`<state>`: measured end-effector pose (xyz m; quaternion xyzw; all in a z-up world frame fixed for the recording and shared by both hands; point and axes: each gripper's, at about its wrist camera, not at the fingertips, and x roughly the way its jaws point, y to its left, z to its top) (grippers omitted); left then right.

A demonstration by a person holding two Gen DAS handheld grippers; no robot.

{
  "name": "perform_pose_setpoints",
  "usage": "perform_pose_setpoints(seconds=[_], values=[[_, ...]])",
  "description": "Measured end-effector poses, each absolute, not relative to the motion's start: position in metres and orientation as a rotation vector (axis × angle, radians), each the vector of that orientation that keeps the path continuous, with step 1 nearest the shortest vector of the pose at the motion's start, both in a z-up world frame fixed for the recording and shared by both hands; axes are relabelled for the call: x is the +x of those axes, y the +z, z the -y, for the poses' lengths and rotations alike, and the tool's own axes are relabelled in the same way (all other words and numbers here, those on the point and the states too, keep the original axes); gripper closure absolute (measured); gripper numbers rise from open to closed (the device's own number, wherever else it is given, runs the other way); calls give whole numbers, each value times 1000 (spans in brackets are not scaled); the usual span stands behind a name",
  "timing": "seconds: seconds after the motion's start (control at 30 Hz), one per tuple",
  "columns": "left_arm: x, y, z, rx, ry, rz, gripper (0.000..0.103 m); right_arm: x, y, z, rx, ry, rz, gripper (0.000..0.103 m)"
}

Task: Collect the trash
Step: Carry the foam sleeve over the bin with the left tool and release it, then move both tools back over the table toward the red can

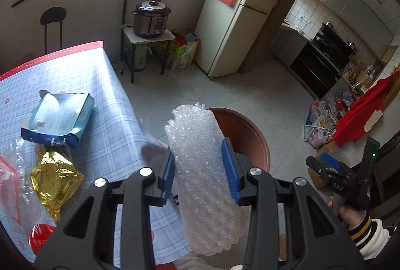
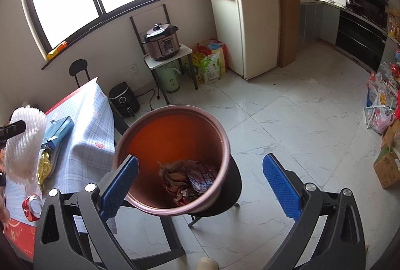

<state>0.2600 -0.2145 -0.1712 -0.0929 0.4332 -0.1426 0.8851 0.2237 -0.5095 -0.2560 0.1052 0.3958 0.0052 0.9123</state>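
My left gripper [image 1: 200,170] has its jaws clamped on a roll of bubble wrap [image 1: 200,157], beside the counter [image 1: 105,94] edge near the brown bucket [image 2: 175,211]. My right gripper [image 2: 200,177] hangs over that bucket, jaws wide apart, holding nothing.

1 bubble wrap roll [image 1: 200,157], 1 blue box [image 1: 58,119], 1 gold bag [image 1: 55,180], 1 crushed can [image 2: 32,207], 1 bucket [image 2: 172,117].

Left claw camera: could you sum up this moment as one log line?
left claw: shut on bubble wrap | right claw: open, empty | bin: wrappers inside | table: blue box, gold bag
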Motion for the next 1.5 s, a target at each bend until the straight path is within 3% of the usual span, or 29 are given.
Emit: perform_pose_setpoints(seconds=[0.33,0.47,0.5,0.63,0.67,1.0,1.5], values=[[322,-179,312,-120,-418,-880,62,202,-273,560,253,-85,-843,5],[329,-166,333,-80,-400,-803,25,202,-273,564,255,-81,-838,5],[328,-161,335,-80,-403,-782,20,202,-272,563,255,-75,-836,5],[319,-146,324,-65,-388,-745,15,204,-270,552,255,-45,-830,5],[315,-145,318,-64,-367,-743,9,205,-269,549,257,-36,-828,5],[254,-130,188,-136,-111,-719,6,217,-256,479,246,103,-811,5],[103,-125,-17,-262,223,-692,6,224,-235,318,110,368,-854,5]])
